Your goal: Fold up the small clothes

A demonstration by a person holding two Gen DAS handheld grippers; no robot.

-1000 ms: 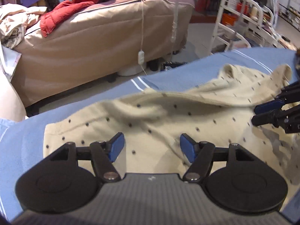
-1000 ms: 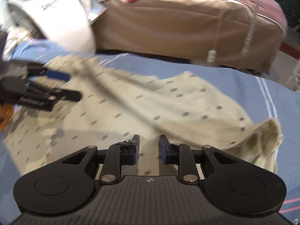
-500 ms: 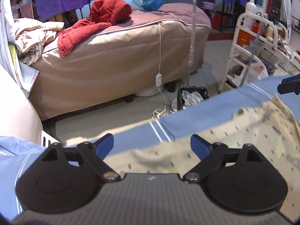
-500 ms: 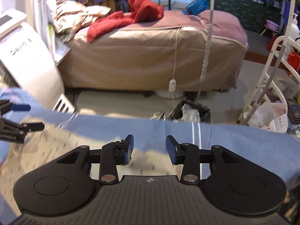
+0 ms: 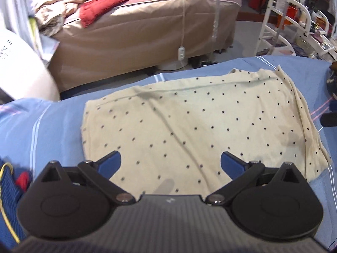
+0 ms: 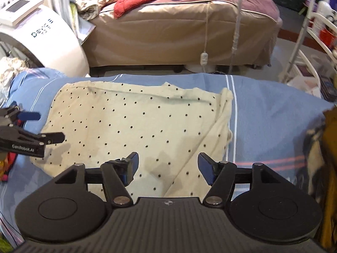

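So the cream polka-dot garment (image 5: 189,122) is lying spread out on the blue striped cover (image 5: 52,126), right in front of both grippers and not held by either one. The left gripper (image 5: 170,162) hangs over the near hem with its jaws wide apart, nothing between them. The right gripper (image 6: 167,164) is released too — blue pads spread, hovering above the near edge, where a diagonal flap (image 6: 210,139) of cloth is doubled over just ahead and to its right.

My read: this is the spread-flat step, with the real fold not yet made. The cloth looks mostly flat, though there's a ridge running across the far part and that bunched side edge.

Next move probably calls for each gripper to drop onto a near corner, pinch only the top layers, then carry the hem away toward the far edge — keeping both sides level so it doesn't skew.
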